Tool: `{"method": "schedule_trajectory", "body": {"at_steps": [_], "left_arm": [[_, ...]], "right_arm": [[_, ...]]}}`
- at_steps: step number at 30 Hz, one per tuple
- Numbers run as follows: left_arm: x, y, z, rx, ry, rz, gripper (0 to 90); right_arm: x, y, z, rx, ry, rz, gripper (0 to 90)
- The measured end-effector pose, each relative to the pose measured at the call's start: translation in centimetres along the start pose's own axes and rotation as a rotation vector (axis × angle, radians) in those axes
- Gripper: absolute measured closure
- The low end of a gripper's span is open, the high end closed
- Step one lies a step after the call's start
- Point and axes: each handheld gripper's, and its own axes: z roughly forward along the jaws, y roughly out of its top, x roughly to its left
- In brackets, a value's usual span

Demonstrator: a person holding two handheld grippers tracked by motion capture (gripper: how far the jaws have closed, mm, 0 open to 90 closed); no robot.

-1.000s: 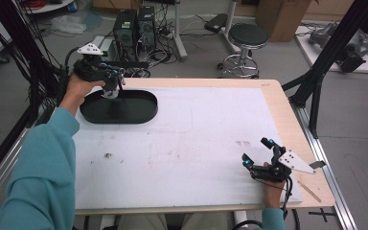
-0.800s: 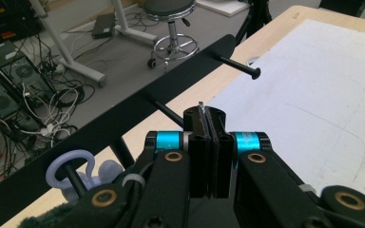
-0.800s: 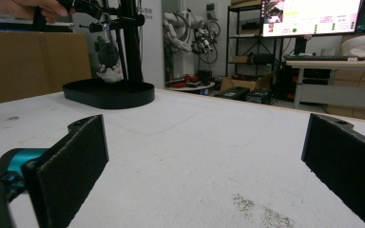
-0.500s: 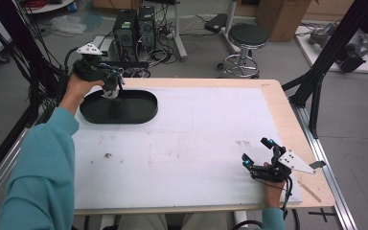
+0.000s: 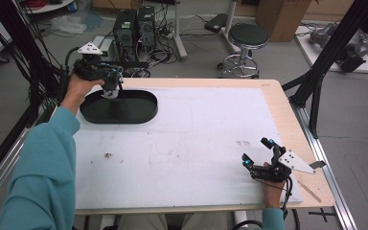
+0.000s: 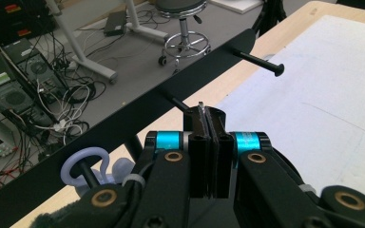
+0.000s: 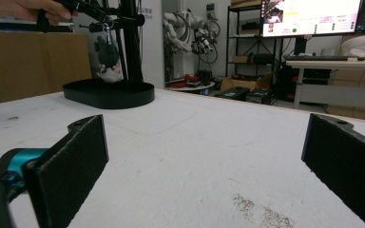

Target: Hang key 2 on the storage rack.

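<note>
Black jaws of the left gripper (image 6: 210,142) are pinched together on a thin metal ring that sticks up between the pads. In the right gripper view a small dark-and-white keychain charm (image 7: 108,59) hangs from that clamped ring, dangling just above the oval black tray (image 5: 139,112) at the far left of the table (image 5: 273,96); whether the charm touches the tray floor cannot be told. A black stand (image 7: 132,42) rises from the tray, and its crossbar (image 6: 123,128) carries pegs, one bearing a pale lilac ring (image 6: 81,166). The tray rests on a white mat (image 5: 196,139). Well apart, near the front right edge, the right gripper (image 5: 259,154) lies low over the mat, jaws spread wide with nothing between them.
</note>
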Motion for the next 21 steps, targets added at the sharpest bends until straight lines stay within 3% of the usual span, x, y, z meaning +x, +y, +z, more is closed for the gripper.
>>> {"method": "schedule_trajectory", "body": {"at_steps": [21], "left_arm": [[0.42, 0.49, 0.83, 0.006, 0.034, 0.021, 88.2]], "right_arm": [[-0.09, 0.00, 0.05, -0.009, -0.002, -0.005, 0.8]]}}
